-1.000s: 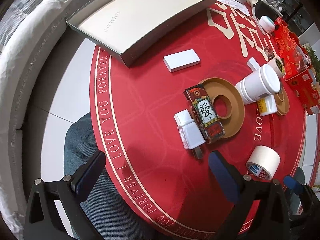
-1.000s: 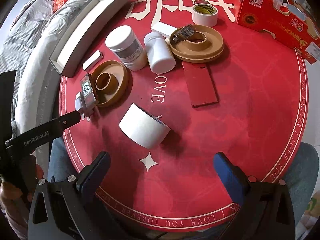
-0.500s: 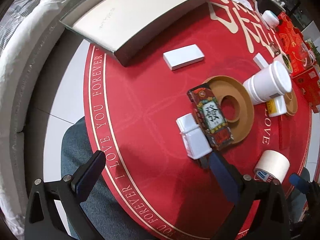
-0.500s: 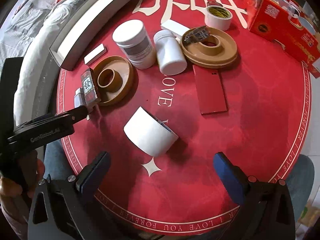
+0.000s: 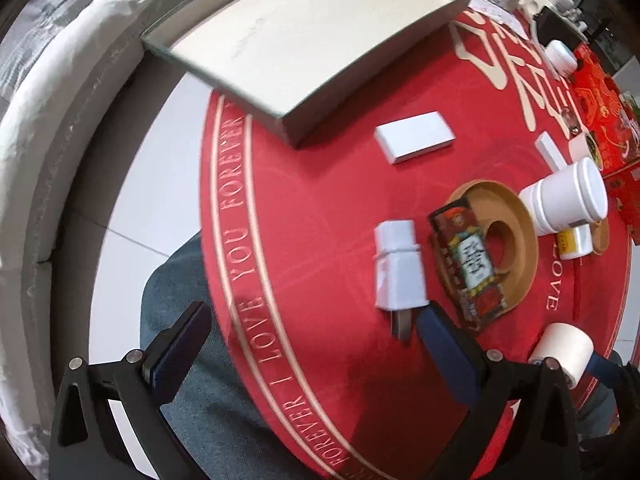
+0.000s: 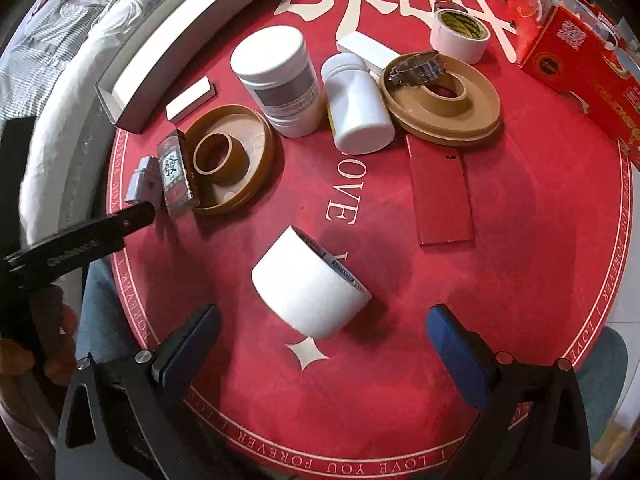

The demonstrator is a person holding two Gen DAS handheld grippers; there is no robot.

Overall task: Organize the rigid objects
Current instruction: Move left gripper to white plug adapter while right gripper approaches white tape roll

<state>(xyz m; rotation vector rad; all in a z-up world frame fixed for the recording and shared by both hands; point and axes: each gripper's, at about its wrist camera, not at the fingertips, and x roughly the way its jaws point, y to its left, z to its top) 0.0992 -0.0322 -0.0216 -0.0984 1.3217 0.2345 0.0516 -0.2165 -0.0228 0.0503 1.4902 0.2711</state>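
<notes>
You have hardly begun, by the look of it; the shallow grey box [image 5: 304, 36] with its pale smooth lining lies bare of goods far ahead of your left hand-held gripper [image 5: 312, 344], and every rigid piece is loose on the table [image 6: 520, 280], whose red cloth looks soft and felt-like with cream lettering round its rim; your left hand-held gripper is released, jaws spread wide and holding nothing, and the white plug adapter [image 5: 398, 268], a blocky hard plastic thing with metal prongs pointing back at you, sits just ahead of its right finger, apart from it; touching or nearly touching that adapter's far side is the printed card box [image 5: 468, 264], glossy and rectangular, leaning up on the rim of a tan ring-shaped disc [image 5: 516, 240]; further ahead lies a flat white box [image 5: 416, 136]; your right hand-held gripper [image 6: 320, 344] is likewise released and empty, and the white tape roll [image 6: 310, 288], a matte paper cylinder lying on its side, rests just ahead between the lines of its fingers; beyond it stand a wide white jar [image 6: 280, 80] and a toppled white bottle [image 6: 358, 108], both smooth plastic, a second tan disc [image 6: 444, 100] and a flat red card [image 6: 440, 188]; I judge that nearly all of the sorting is left, and the adapter and the roll look the likeliest first picks.
</notes>
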